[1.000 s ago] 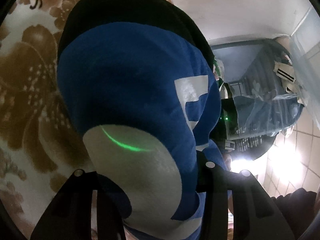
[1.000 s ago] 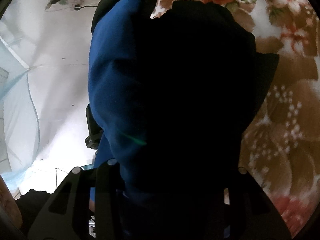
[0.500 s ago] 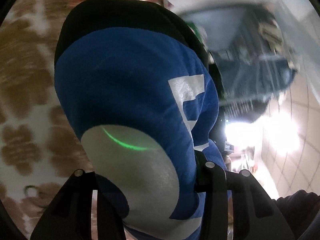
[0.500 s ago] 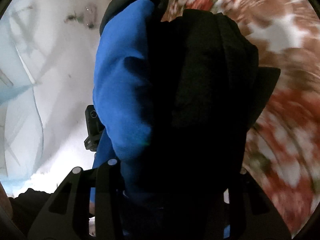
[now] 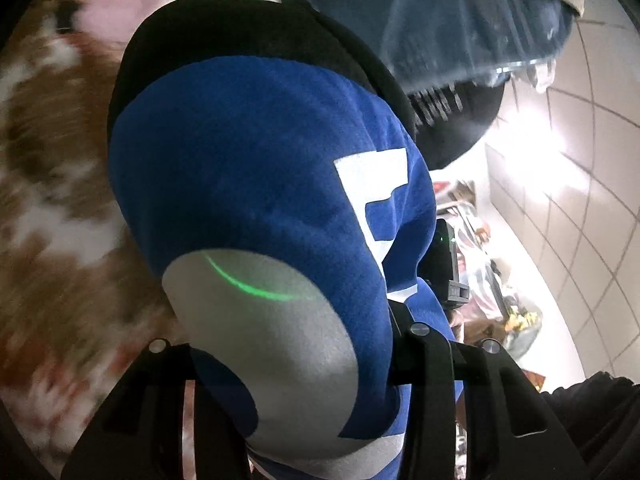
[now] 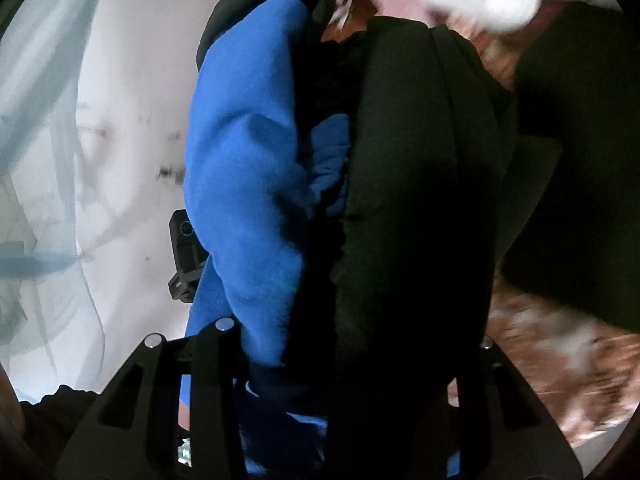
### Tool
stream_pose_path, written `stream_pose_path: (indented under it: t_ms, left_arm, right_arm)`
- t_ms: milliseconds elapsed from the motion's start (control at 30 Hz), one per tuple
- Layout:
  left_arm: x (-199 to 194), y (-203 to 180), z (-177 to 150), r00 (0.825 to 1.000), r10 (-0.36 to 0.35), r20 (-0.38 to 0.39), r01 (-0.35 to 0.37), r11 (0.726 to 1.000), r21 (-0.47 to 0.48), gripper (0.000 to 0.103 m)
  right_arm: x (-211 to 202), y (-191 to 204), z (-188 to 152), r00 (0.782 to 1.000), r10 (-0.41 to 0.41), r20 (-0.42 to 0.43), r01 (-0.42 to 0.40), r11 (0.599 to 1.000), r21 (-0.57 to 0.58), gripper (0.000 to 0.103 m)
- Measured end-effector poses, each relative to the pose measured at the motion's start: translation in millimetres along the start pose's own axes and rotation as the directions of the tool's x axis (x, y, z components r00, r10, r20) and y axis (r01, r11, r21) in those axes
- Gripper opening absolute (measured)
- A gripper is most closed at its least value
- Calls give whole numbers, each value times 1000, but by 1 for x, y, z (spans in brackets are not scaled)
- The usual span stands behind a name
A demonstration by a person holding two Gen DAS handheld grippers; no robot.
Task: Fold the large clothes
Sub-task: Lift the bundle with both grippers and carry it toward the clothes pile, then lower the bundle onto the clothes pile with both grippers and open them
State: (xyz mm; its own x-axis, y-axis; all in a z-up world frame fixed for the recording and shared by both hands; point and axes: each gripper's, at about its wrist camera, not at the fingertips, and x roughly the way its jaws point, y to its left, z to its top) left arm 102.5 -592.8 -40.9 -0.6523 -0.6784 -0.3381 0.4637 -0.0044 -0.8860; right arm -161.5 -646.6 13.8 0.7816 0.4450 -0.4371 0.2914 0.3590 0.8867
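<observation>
- Both claws have the same big garment (image 5: 256,184) up in the air: blue fleece with grey-white patches and a black part. The left claw (image 5: 304,364) is pinching a thick bunch of the blue and grey cloth, and the right claw (image 6: 340,368) is clamped on the blue-and-black bunch.
- So the garment isn't lying on anything right now. It hangs off the claws above a floral bedspread (image 5: 60,200), which looks smeared, so I'd guess things are swinging.
- Biggest risk imo: these are fat, bunched grips, not clean edge grips. A layer could slide out mid-swing and the fold would land lopsided.
- Also the black part (image 6: 416,184) hangs in loose folds right in front of the right camera, so it could drop crumpled under the blue half.
- Another dark piece of cloth (image 6: 576,160) sits off to the right over the bedspread. I can't tell if it belongs to the same garment. It could get trapped underneath on the way down.
- Clutter nearby: a pale netting curtain (image 6: 36,128) by the wall, a plastic-covered pile (image 5: 472,28) and a tiled wall (image 5: 568,200).
- Each claw's view is mostly blocked by cloth, so the landing spot is hard to judge.
</observation>
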Motion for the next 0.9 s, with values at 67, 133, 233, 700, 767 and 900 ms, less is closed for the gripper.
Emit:
stream_pose_path:
  t_ms: [67, 133, 233, 700, 767, 900]
  left_arm:
    - [51, -9, 28, 999, -27, -37, 27, 1000, 9, 40]
    - [90, -7, 48, 996, -42, -78, 42, 999, 4, 40]
    - [143, 13, 61, 988, -18, -152, 17, 1000, -3, 40]
    - [239, 90, 74, 960, 81, -267, -97, 994, -47, 47]
    - [232, 92, 78, 961, 88, -264, -105, 993, -54, 56]
    - [216, 70, 80, 942, 139, -304, -159, 986, -41, 93]
  right_arm:
    - [-41, -16, 21, 999, -23, 37, 22, 1000, 10, 42]
    - [-66, -40, 42, 997, -35, 65, 33, 999, 31, 42]
    - [-78, -99, 62, 995, -33, 93, 24, 995, 102, 42]
    - [-48, -277, 50, 988, 73, 137, -108, 958, 266, 43]
    - [-50, -283, 49, 987, 82, 140, -118, 956, 268, 44]
    - [-56, -256, 33, 987, 72, 145, -104, 968, 229, 65]
